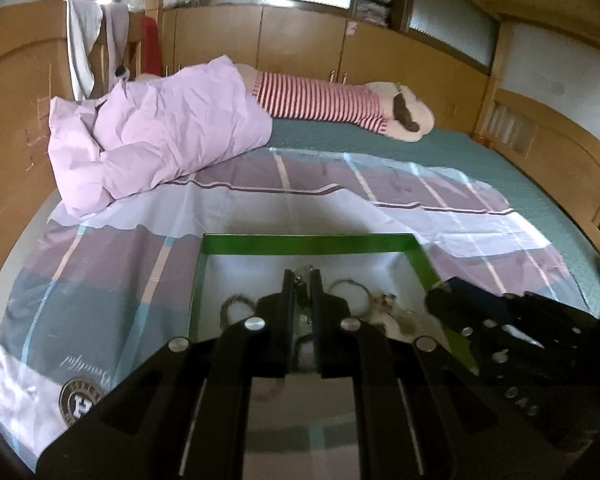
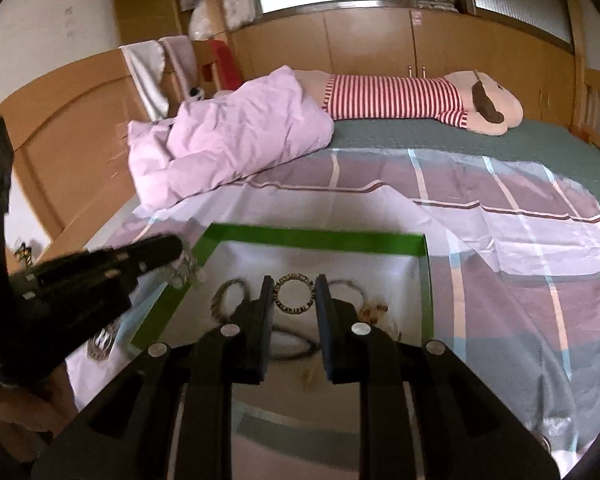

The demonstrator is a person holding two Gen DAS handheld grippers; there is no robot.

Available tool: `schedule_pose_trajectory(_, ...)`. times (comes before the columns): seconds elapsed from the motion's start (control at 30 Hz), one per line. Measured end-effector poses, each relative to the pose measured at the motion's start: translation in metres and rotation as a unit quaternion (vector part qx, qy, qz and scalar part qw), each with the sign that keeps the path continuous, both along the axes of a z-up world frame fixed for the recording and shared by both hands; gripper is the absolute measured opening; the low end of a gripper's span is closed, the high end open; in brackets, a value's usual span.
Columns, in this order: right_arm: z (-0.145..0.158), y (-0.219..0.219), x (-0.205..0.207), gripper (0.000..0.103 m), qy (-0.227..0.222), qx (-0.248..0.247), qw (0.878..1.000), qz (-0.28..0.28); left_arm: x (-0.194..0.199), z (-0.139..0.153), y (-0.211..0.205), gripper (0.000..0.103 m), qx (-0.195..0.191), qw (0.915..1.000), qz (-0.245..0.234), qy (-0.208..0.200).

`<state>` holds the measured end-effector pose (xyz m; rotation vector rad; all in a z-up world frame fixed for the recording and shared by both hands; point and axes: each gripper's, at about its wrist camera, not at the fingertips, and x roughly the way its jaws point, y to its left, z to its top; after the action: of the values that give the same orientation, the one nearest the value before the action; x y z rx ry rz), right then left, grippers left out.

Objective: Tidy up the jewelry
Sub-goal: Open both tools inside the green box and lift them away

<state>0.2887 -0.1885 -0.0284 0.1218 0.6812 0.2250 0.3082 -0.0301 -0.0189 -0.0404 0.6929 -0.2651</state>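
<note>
Your right gripper (image 2: 291, 296) clamps beaded bangle (image 2: 293, 294), ring facing camera | left gripper (image 1: 300, 284) pinches silver chain (image 2: 184, 270), dangling over green tray (image 2: 312, 240)

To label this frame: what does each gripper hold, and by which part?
The left gripper pinches a silvery chain piece by its top end. The right gripper holds a beaded bracelet by its opposite sides.

One green-rimmed tray (image 2: 312, 240); two tools (image 2: 292, 280) (image 1: 300, 276); one plush toy (image 2: 420, 98); perhaps five bracelets (image 2: 294, 294) — blurred.
</note>
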Motion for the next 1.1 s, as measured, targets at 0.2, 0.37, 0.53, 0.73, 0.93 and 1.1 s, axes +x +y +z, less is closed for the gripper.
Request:
schedule_pose_trajectory(0.2,-0.011,-0.003,0.034,0.020,0.009,-0.001,1.000,-0.017,0.037,-0.022,0.000,0.008,-0.009,0.9996,0.008,0.026)
schedule_pose_trajectory(0.37,-0.019,-0.005,0.041,0.021,0.018,-0.011,1.000,-0.024,0.043,-0.029,-0.008,0.008,-0.001,0.9996,0.000,0.029)
schedule_pose_trajectory(0.53,0.002,-0.016,0.027,0.069,-0.006,-0.003,0.999,-0.050,0.033,-0.014,-0.007,0.073,0.025,0.9992,0.032,0.005)
schedule_pose_trajectory(0.73,0.080,-0.051,-0.060,0.100,-0.117,0.071,0.988,-0.078,-0.040,0.076,0.005,0.099,0.046,0.9883,0.049,-0.137)
schedule_pose_trajectory(0.93,0.104,-0.062,-0.151,0.100,-0.194,0.026,0.979,-0.059,-0.144,0.104,0.033,0.099,0.044,0.9675,0.059,-0.242)
schedule_pose_trajectory(1.1,0.084,-0.067,-0.195,0.100,-0.161,-0.015,0.985,-0.065,-0.193,0.089,0.042,0.099,0.058,0.9776,0.050,-0.196)
